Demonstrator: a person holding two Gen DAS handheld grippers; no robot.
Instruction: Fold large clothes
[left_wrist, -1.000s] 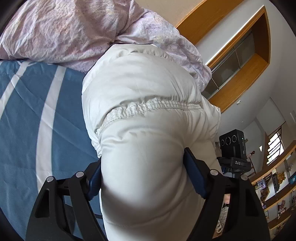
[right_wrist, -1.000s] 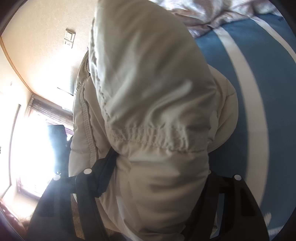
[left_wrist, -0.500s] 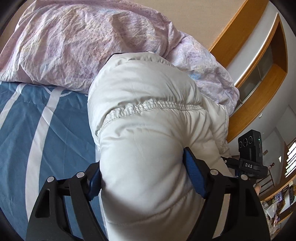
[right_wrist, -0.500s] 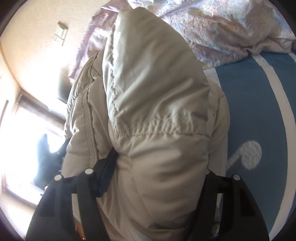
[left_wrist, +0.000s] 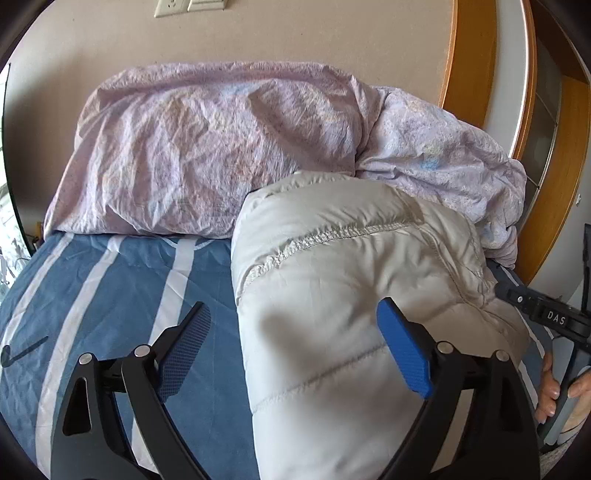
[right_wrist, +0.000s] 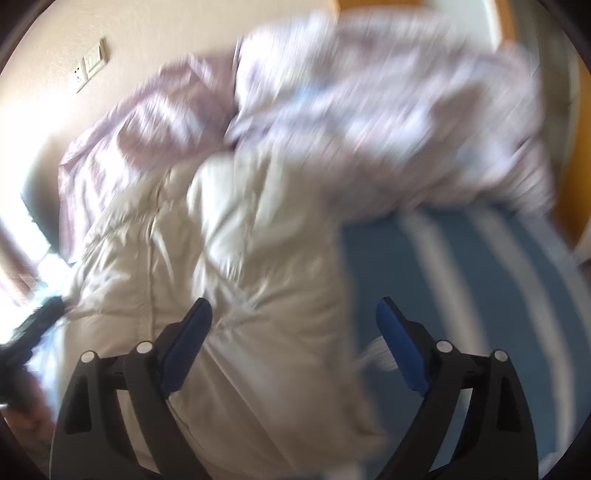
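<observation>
White padded jacket (left_wrist: 343, 295) lies folded on our blue striped bedsheet (left_wrist: 110, 295), its far end against the lilac duvet (left_wrist: 221, 147). Our left gripper (left_wrist: 295, 347) is opening, jacket between the pads, left pad clear. Our right gripper (right_wrist: 295, 347) is opening likewise, view blurred.

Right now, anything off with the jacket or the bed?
Nothing damaged. The puffy white jacket lies bunched in a thick roll on the striped blue sheet, its far end against the rumpled lilac duvet, not flat.

"DAS" reads in white letters on the black device (left_wrist: 550, 316) at right.
</observation>
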